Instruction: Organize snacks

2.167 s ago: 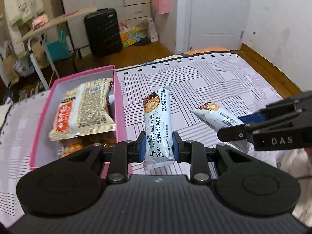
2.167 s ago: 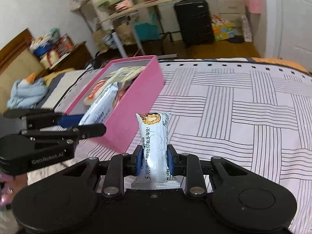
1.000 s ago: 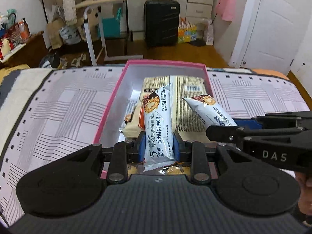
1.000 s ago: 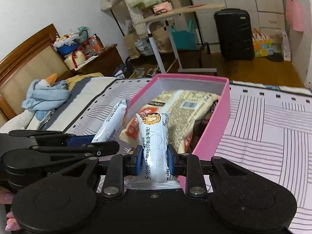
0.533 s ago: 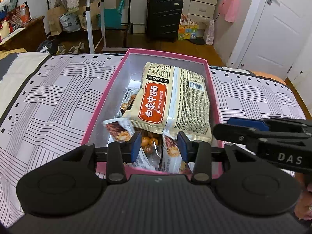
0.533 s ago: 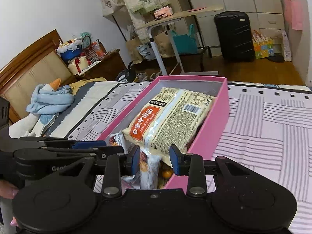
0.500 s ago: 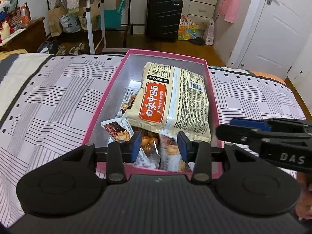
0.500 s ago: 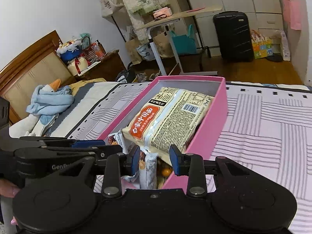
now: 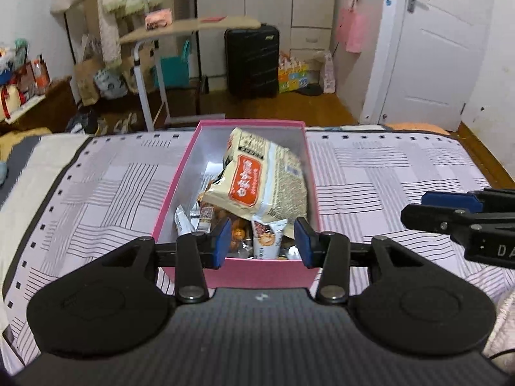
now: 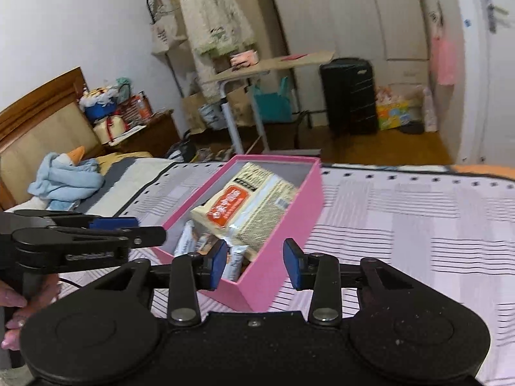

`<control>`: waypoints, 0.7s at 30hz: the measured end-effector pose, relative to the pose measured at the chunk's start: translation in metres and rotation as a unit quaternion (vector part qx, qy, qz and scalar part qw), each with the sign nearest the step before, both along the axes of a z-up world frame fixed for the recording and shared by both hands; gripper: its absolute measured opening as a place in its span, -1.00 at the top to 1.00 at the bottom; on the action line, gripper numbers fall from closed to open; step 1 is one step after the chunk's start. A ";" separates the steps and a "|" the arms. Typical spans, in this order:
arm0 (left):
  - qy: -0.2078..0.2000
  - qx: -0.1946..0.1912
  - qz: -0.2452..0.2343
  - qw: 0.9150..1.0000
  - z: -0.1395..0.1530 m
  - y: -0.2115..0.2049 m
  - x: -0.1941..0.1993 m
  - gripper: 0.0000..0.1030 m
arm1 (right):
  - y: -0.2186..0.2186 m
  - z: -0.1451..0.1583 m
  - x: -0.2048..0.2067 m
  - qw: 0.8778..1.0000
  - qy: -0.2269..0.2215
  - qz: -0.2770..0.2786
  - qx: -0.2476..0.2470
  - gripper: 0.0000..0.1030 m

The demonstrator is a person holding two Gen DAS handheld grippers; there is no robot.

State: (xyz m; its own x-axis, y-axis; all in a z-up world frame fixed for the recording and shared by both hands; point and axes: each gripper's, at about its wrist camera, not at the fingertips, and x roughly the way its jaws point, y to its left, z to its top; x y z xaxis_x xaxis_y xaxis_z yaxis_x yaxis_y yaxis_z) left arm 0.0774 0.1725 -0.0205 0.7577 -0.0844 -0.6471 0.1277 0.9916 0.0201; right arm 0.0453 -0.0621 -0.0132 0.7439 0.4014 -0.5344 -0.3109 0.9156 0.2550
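Observation:
A pink box (image 9: 270, 271) sits on the striped bedspread and holds a beige noodle packet (image 9: 257, 180) on top of several small snack bars (image 9: 267, 238). My left gripper (image 9: 262, 241) is open and empty, just in front of the box's near wall. My right gripper (image 10: 254, 265) is open and empty over the box's near corner (image 10: 257, 286). The noodle packet (image 10: 244, 206) lies tilted in the box. The right gripper also shows at the right edge of the left wrist view (image 9: 450, 209), and the left gripper at the left of the right wrist view (image 10: 128, 231).
The striped bedspread (image 9: 386, 177) stretches on both sides of the box. A blue towel (image 10: 64, 180) lies by the wooden headboard (image 10: 38, 122). Beyond the bed stand a folding table (image 9: 193, 29), a black suitcase (image 9: 252, 61) and a white door (image 9: 441, 48).
Both grippers carried snack bars over the box, opened and let them fall in. Both have since pulled back from the box and are open wider.

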 end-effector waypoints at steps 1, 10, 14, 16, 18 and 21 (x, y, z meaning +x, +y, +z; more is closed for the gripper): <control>-0.005 0.002 -0.003 1.000 0.003 -0.002 -0.005 0.05 | -0.002 0.002 -0.005 1.000 -0.001 -0.005 -0.002 0.11; -0.024 0.014 -0.025 0.999 0.015 -0.026 -0.045 -0.08 | -0.017 0.009 -0.045 0.999 -0.012 -0.030 -0.017 -0.04; -0.028 0.012 -0.037 0.999 0.015 -0.033 -0.056 -0.15 | -0.019 0.008 -0.055 0.998 -0.013 -0.049 -0.034 -0.18; -0.029 0.011 -0.039 0.999 0.015 -0.034 -0.060 -0.17 | -0.021 0.008 -0.058 0.997 -0.010 -0.059 -0.038 -0.28; -0.025 0.007 -0.040 0.999 0.016 -0.033 -0.061 -0.22 | -0.024 0.009 -0.059 0.997 0.000 -0.070 -0.032 -0.40; -0.020 -0.002 -0.040 0.999 0.016 -0.032 -0.062 -0.34 | -0.026 0.011 -0.058 0.995 0.006 -0.089 -0.034 -0.66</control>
